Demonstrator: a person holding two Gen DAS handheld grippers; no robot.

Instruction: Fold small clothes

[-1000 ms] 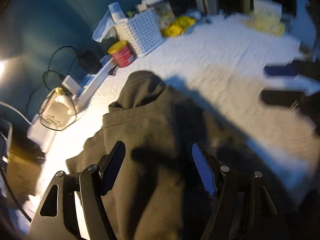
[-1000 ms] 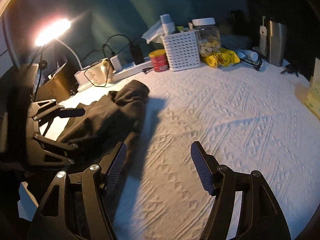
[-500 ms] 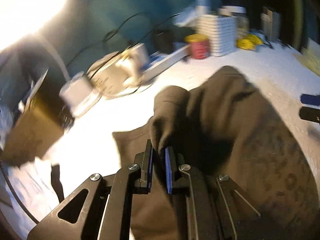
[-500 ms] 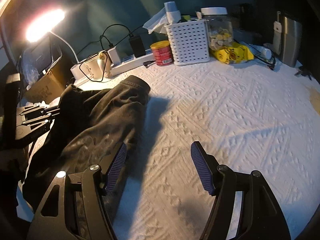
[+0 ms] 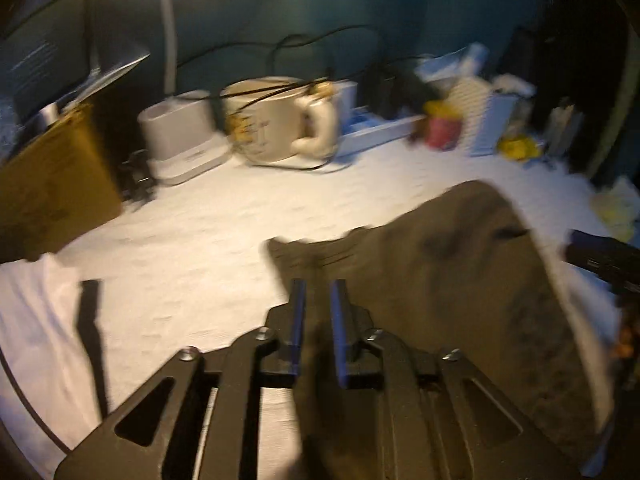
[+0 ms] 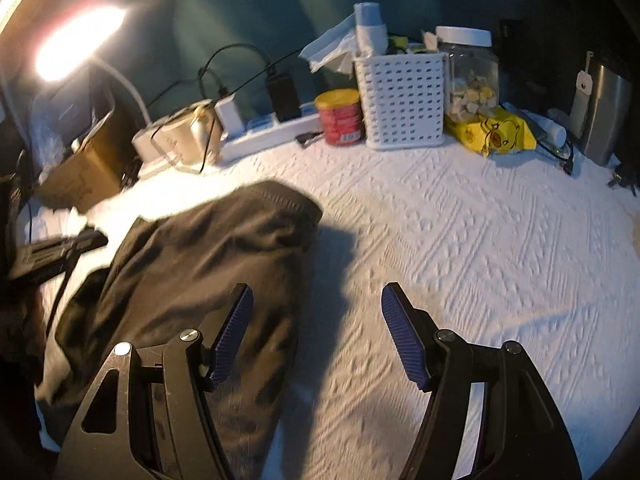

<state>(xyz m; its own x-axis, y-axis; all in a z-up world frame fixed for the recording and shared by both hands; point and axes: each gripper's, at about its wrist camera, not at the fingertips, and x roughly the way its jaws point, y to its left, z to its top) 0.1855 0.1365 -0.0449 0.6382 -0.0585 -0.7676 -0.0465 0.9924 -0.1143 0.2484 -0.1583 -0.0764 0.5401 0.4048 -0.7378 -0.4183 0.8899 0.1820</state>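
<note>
Left wrist view is motion-blurred; it shows the cream mug [image 5: 276, 120] with a cable across it and the brown cardboard box [image 5: 52, 188] up close, plus the tip of the right gripper [image 5: 600, 258] at the right edge. Right wrist view is sharper and adds what the left can't resolve: lit lamp [image 6: 76, 44], white perforated basket [image 6: 402, 100], red can [image 6: 342, 116], clear jar [image 6: 472, 76], yellow packet [image 6: 496, 132], power strip [image 6: 272, 132], steel flask [image 6: 606, 112].

Dark olive-brown garment [image 6: 208, 272] lies on the white textured cover [image 6: 460, 240], left of centre, hem end toward the clutter row.

Left gripper [image 5: 318, 308]: fingers nearly together, narrow gap, pinching a fold of the garment [image 5: 440, 280] between the pads. In the right view it's a dark shape at the garment's left edge [image 6: 56, 252].

Right gripper [image 6: 316, 328]: jaws wide apart, holding nothing. Left finger [image 6: 232, 336] sits over the garment; can't tell if it touches. Right finger over bare cover.

Versus 0.5 s ago: left grip unchanged, but the camera has swung so the mug and box loom larger, and the bunched lump in front of the pads has flattened out. Right jaws same spread; garment looks more spread toward it.
</note>
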